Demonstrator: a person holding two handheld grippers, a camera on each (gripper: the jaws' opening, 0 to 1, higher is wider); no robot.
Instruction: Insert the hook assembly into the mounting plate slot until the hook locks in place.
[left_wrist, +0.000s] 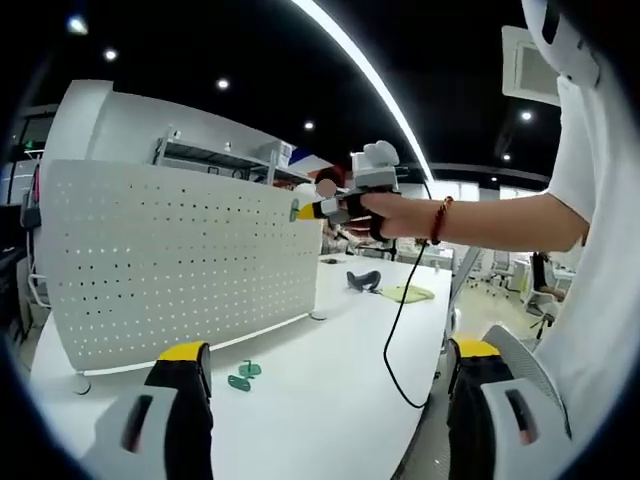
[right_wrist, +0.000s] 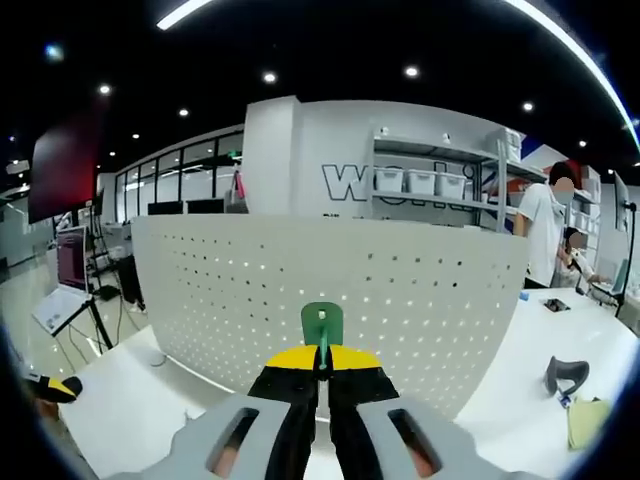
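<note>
One green hook (right_wrist: 322, 325) rides pinched in the right tongs (right_wrist: 322, 372), raised before the white pegboard (right_wrist: 330, 290) — near its face, not yet in any slot. At the board's foot, more green hooks (left_wrist: 243, 376) lie on the counter (left_wrist: 330, 370), just ahead of the left tongs (left_wrist: 330, 365), spread wide and empty. By this showing the pick-up is done — insertion and locking remain.

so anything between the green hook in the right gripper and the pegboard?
Nothing visible. The right gripper is shut on the green hook, facing the pegboard with open air between; spare green hooks lie on the table, out of the path.
</note>
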